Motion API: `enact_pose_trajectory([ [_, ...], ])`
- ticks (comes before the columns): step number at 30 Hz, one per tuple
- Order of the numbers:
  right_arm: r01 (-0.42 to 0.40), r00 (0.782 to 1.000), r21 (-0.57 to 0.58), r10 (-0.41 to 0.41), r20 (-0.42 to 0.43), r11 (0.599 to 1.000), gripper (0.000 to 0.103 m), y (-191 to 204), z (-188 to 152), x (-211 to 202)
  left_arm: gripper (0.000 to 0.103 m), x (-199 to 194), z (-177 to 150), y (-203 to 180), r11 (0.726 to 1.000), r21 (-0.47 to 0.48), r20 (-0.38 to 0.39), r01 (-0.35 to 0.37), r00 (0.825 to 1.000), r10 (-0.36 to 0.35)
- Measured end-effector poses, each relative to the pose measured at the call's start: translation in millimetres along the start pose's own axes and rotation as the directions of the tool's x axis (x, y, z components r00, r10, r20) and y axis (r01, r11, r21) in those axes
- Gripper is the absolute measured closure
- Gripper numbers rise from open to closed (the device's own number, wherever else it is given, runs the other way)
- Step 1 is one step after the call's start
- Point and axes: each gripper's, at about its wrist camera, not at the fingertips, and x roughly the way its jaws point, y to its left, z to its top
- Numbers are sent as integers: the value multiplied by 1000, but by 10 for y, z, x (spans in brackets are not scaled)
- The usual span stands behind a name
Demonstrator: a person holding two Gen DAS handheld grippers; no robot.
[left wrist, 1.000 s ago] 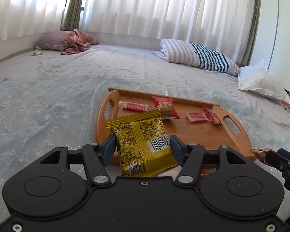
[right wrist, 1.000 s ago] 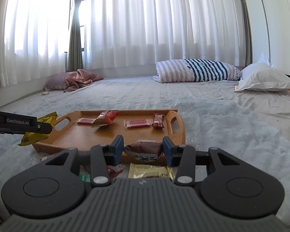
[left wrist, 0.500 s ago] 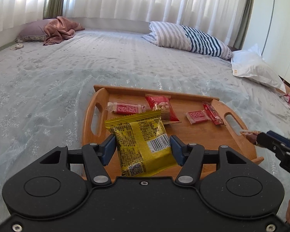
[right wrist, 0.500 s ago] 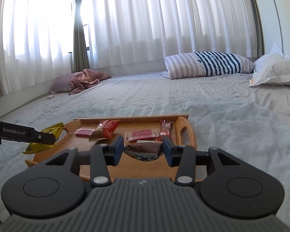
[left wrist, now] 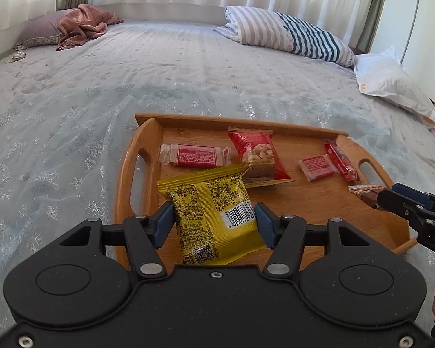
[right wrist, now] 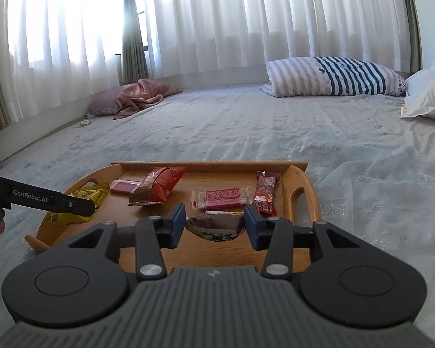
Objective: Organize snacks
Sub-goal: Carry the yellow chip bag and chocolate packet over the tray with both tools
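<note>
The left hand-held gripper [left wrist: 214, 222] clamped a yellow snack packet [left wrist: 214, 217] between its blue pads, the packet's barcode side up, held over the near left part of a wooden tray [left wrist: 130, 171] that lay on the bed [left wrist: 72, 101]. The right hand-held gripper [right wrist: 215, 222] gripped a brown snack wrapper [right wrist: 216, 227] by its sides, over the tray's near right part. On the tray floor lay four more snacks: a red bar in clear wrap [left wrist: 195, 156] near the left handle, a red nut packet [left wrist: 258, 153] just beside it and partly behind the yellow packet, a small red square packet [left wrist: 316, 166], and a slim red bar [left wrist: 341, 161] touching it beside the right handle. A striped pillow [left wrist: 290, 34] and a white pillow [left wrist: 391, 87] lay at the far side of the bed, well apart from the tray.
</note>
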Motion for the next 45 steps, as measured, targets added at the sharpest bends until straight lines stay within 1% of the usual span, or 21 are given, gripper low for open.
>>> enact_pose_trajectory([
  [5, -3, 999, 32, 4, -38, 999, 55, -41, 39, 226, 45, 138, 39, 8, 1000, 22, -24, -11, 1000, 12],
  [11, -2, 997, 27, 4, -81, 1000, 55, -43, 58, 409, 45, 287, 86, 33, 999, 39, -45, -15, 999, 17],
  [18, 15, 992, 73, -5, -129, 997, 55, -96, 28, 570, 45, 417, 115, 54, 998, 61, -69, -24, 997, 28],
  [19, 20, 991, 71, -10, -133, 997, 60, -96, 22, 589, 45, 433, 122, 58, 998, 62, -71, -24, 997, 29],
  [22, 21, 991, 69, -12, -135, 997, 60, -83, 52, 627, 45, 464, 147, 65, 998, 63, -71, -25, 997, 29],
  [24, 28, 989, 62, -19, -145, 998, 62, -73, 73, 667, 45, 493, 171, 70, 997, 65, -70, -29, 997, 33],
  [29, 37, 986, 82, -24, -163, 996, 64, -99, 83, 769, 46, 570, 228, 77, 997, 74, -72, -35, 997, 41],
  [33, 50, 986, 86, -35, -161, 995, 64, -103, 75, 814, 46, 624, 264, 98, 997, 70, -72, -35, 997, 40],
  [37, 71, 986, 76, -58, -159, 995, 69, -77, 88, 851, 46, 661, 294, 105, 997, 72, -72, -35, 997, 40],
  [39, 73, 985, 90, -57, -164, 993, 70, -83, 110, 856, 46, 674, 308, 112, 997, 70, -72, -31, 997, 36],
  [41, 52, 988, 114, -34, -151, 992, 69, -105, 128, 814, 46, 679, 319, 126, 998, 65, -70, -26, 997, 30],
  [43, 55, 990, 123, -38, -139, 991, 58, -114, 136, 752, 46, 688, 320, 133, 997, 71, -70, -17, 997, 22],
  [45, 42, 990, 128, -24, -135, 991, 58, -130, 147, 697, 46, 702, 324, 128, 997, 80, -68, -17, 997, 22],
])
